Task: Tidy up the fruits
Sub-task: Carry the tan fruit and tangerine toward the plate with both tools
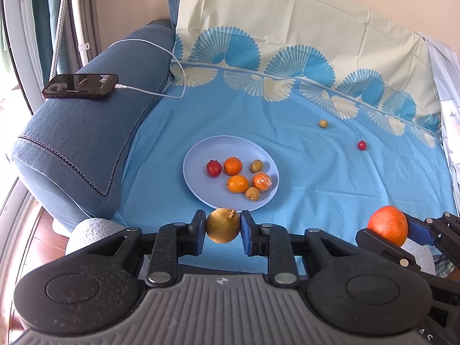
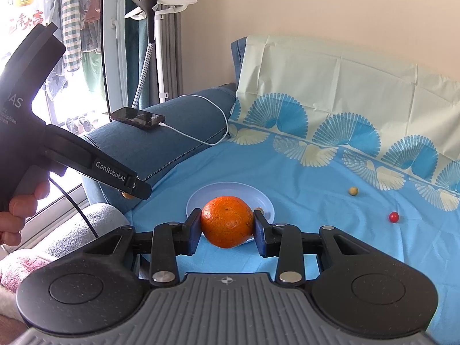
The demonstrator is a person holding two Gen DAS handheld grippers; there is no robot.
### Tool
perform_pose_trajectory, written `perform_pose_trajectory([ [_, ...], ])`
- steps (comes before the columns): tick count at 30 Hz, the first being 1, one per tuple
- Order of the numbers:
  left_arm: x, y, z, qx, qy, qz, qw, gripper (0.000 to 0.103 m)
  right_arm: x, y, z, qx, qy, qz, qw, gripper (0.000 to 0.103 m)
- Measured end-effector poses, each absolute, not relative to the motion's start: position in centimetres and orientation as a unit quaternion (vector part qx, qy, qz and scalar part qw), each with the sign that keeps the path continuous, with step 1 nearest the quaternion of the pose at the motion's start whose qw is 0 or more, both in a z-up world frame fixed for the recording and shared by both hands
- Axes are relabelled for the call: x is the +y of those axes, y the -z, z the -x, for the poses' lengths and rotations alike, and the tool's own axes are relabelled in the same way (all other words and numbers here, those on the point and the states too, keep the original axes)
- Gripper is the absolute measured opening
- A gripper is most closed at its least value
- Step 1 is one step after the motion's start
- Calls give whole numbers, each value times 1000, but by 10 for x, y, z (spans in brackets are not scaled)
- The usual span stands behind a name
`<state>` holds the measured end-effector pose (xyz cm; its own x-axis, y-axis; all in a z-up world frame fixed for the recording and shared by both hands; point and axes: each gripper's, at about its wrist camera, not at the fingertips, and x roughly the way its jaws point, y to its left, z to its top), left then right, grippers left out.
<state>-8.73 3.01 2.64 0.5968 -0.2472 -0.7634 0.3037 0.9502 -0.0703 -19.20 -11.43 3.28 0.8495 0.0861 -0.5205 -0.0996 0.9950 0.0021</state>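
Looking along our left gripper, we clamp a brown fruit, the plate just ahead. From the right view, our right gripper clamps an orange, plate directly beyond.

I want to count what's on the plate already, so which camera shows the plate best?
The left wrist view: the whole plate shows, with its six fruits unobstructed. In the right wrist view the held orange covers most of the plate, leaving only its rim visible.
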Motion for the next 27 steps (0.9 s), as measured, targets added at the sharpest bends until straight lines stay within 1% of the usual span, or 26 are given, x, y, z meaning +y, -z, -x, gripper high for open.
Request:
perform_pose_trajectory([
  [14, 34, -9, 54, 452, 146, -22, 880, 28, -113, -21, 167, 302, -52, 8, 952, 39],
  [21, 36, 5, 14, 471, 131, -23, 872, 28, -118, -7, 135, 322, -54, 2, 945, 39],
  [27, 26, 28, -31, 493, 123, -33, 861, 28, -119, 14, 92, 344, -59, -7, 937, 39],
])
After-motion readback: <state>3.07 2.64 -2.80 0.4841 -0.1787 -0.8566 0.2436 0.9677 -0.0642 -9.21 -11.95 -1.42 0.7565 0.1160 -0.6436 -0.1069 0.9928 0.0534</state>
